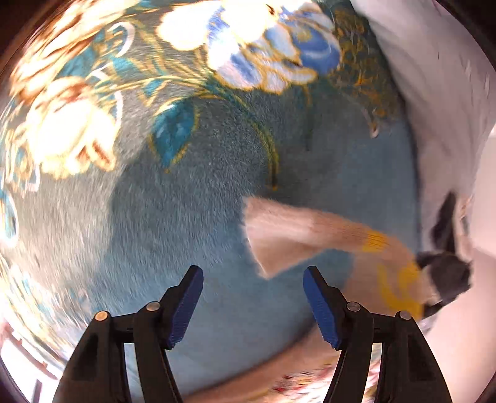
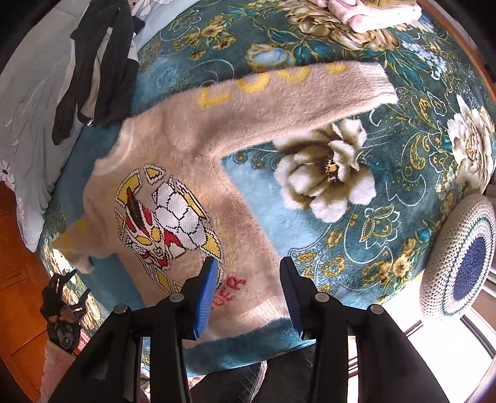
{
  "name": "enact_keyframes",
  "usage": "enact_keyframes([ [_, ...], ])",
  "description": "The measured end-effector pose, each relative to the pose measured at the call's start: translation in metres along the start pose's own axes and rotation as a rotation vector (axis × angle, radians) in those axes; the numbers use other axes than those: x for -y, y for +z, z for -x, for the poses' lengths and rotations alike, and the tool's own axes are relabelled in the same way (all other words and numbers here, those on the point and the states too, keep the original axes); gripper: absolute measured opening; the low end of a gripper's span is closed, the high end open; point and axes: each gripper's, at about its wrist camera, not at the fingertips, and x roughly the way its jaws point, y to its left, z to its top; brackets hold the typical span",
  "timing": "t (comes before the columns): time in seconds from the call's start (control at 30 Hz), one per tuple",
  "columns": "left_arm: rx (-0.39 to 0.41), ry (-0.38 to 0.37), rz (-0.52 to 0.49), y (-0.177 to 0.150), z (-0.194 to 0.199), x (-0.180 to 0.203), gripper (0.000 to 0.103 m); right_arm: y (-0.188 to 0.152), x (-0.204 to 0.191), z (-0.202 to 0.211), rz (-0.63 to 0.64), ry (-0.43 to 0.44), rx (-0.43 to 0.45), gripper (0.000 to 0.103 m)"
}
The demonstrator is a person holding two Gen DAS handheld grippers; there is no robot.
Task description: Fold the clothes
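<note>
Bare blanket (image 2: 356,223) right of sweater (image 2: 192,161); dark garment (image 2: 99,62) crowding left (upper)

sweater (image 2: 186,173) flat on blanket (image 2: 387,217) ahead of me | dark garment (image 2: 99,62) behind-left, on pillow (image 2: 34,102) | round cushion (image 2: 458,257) right — folded clothes (image 2: 365,12) far back

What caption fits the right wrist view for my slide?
Open right claw hovers over the hem of a beige sweater spread flat on a floral blanket.

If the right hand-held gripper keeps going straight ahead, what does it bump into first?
Most likely the fuzzy beige sweater. The right hand-held gripper is open, and the sweater's bottom edge lies between its fingers on the flowery blanket. Depth is hard to judge.
</note>
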Motion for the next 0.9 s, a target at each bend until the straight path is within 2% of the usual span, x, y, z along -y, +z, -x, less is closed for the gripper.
enact_keyframes([
  [0.13, 0.029, 0.040, -0.103, 0.016, -0.013, 0.023, 0.071, 0.002, -0.024, -0.008, 0.053, -0.047, -0.037, 0.043],
  [0.37, 0.046, 0.112, -0.098, 0.027, -0.027, 0.046, 0.069, 0.008, -0.086, -0.019, 0.203, -0.075, -0.081, 0.043],
  [0.4, 0.054, 0.117, -0.093, 0.028, -0.026, 0.047, 0.064, 0.007, -0.094, -0.020, 0.221, -0.076, -0.087, 0.043],
  [0.43, 0.063, 0.122, -0.087, 0.029, -0.024, 0.047, 0.053, 0.007, -0.100, -0.022, 0.235, -0.077, -0.091, 0.043],
  [0.47, 0.066, 0.113, -0.079, 0.031, -0.022, 0.047, 0.049, 0.007, -0.104, -0.023, 0.247, -0.077, -0.094, 0.043],
  [0.53, 0.057, 0.054, -0.055, 0.034, -0.016, 0.043, 0.024, 0.005, -0.111, -0.025, 0.261, -0.076, -0.098, 0.043],
  [0.6, 0.055, -0.002, -0.029, 0.035, -0.005, 0.037, 0.020, 0.004, -0.115, -0.026, 0.266, -0.076, -0.100, 0.043],
  [0.77, 0.134, -0.085, 0.047, 0.031, 0.047, -0.007, 0.017, 0.003, -0.119, -0.026, 0.264, -0.068, -0.094, 0.043],
  [0.9, 0.182, -0.032, 0.050, 0.014, 0.078, -0.047, 0.017, 0.001, -0.120, -0.020, 0.266, -0.044, -0.080, 0.043],
])
